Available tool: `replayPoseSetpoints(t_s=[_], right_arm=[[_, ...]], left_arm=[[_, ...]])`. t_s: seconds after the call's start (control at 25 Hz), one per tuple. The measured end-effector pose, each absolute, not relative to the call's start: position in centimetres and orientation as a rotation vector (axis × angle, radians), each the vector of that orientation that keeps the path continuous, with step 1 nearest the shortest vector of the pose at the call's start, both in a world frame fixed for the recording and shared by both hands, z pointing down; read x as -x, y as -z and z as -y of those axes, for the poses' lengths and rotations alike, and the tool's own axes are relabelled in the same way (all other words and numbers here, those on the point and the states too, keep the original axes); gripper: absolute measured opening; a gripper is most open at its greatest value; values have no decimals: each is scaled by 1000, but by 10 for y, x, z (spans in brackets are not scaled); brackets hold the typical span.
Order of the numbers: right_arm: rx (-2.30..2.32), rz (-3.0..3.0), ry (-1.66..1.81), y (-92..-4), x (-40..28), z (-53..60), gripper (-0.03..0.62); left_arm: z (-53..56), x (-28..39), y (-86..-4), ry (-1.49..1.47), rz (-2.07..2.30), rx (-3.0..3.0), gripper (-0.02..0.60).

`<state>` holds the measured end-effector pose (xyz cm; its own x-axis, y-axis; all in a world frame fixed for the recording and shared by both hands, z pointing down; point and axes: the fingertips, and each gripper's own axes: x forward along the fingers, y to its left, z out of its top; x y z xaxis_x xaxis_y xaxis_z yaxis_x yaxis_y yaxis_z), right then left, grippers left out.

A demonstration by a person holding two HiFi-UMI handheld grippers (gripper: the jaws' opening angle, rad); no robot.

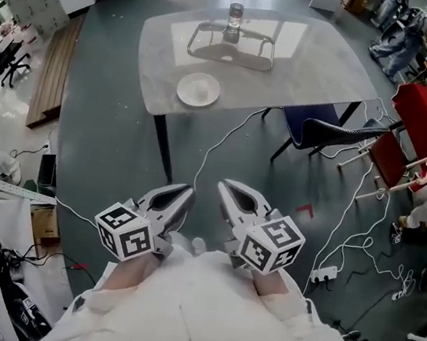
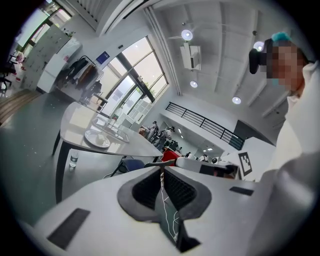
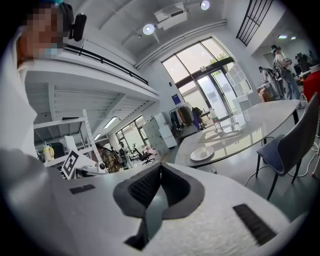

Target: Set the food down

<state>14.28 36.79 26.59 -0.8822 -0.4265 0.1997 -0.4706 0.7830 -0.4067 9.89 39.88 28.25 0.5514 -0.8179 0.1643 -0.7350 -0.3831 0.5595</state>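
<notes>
- One grey floor (image 1: 105, 150) fills most of the head view, with white cables (image 1: 226, 140) looping across it.
- One pale grey, stone-look tabletop (image 1: 316, 70) with rounded corners stands on dark legs in the upper half of that view, well apart from both tools.
- Two white sleeves (image 1: 200, 315) of the person reach in from the bottom edge, side by side.
- One red cabinet (image 1: 424, 118) stands at the right, beyond the tabletop's corner.
- One blue-seated chair with a dark backrest (image 1: 319, 127) sits at the tabletop's near right edge, partly tucked under it.
- The left tool (image 1: 186, 193) is held over the floor with its tip towards the tabletop. Its jaws are pressed together with nothing held between them.
- The right tool (image 1: 225, 185) is just beside it, pointing the same way. Its jaws are also fully closed and grip nothing.
- One thin metal wire frame (image 1: 192, 42) lies on the far middle of the tabletop.
- One white round plate (image 1: 181, 88) rests near the tabletop's front edge, left of centre and apart from the frame.
- One small pale lump of food (image 1: 200, 88) appears to lie on the plate, though it is too small to identify.
- One clear plastic bottle (image 1: 236, 10) stands upright at the frame's far end.
- One white power strip (image 1: 323, 274) lies on the floor at the right.
</notes>
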Motion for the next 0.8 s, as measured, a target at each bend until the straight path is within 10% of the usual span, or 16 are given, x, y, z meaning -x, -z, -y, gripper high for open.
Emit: replayPoseSetpoints(t_s=[0.8], right_arm=[[-703,2809,-831,-291,-119,-311,2]], left_arm=[[-346,-79,-302,174,1188,-2127,28]])
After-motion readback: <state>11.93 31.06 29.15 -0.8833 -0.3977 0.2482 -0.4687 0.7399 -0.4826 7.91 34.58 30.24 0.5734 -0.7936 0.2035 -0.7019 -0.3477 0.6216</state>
